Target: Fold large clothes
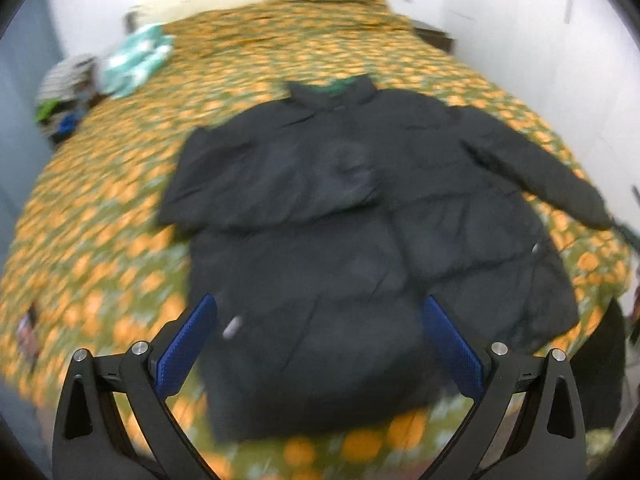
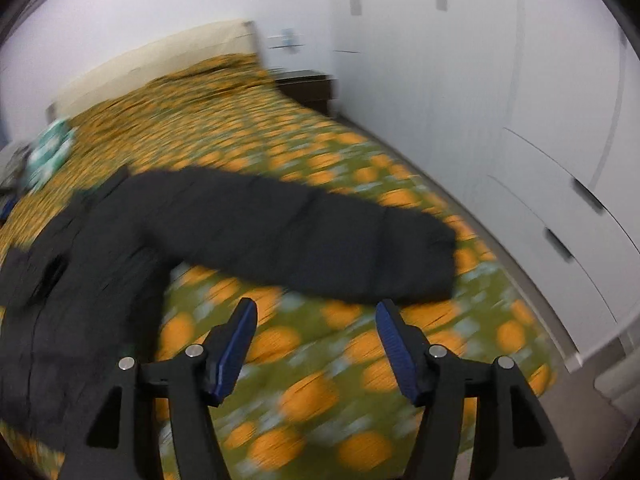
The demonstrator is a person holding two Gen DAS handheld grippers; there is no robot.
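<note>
Both tools gaping, nothing gripped: left tool [image 1: 320,312] over black jacket [image 1: 340,220], right tool [image 2: 316,316] near sleeve [image 2: 320,236], on bed [image 2: 320,380].

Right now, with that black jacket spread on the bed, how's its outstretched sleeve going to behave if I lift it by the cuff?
The black jacket looks soft, so its sleeve will probably droop rather than hold shape. It looks padded, so likely bulky but light. Still joined at the shoulder, it may tug the body across the bedspread.

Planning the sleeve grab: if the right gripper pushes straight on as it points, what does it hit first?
Probably the bedspread just short of the jacket sleeve; right gripper is open and empty, though blur leaves depth unclear.
</note>
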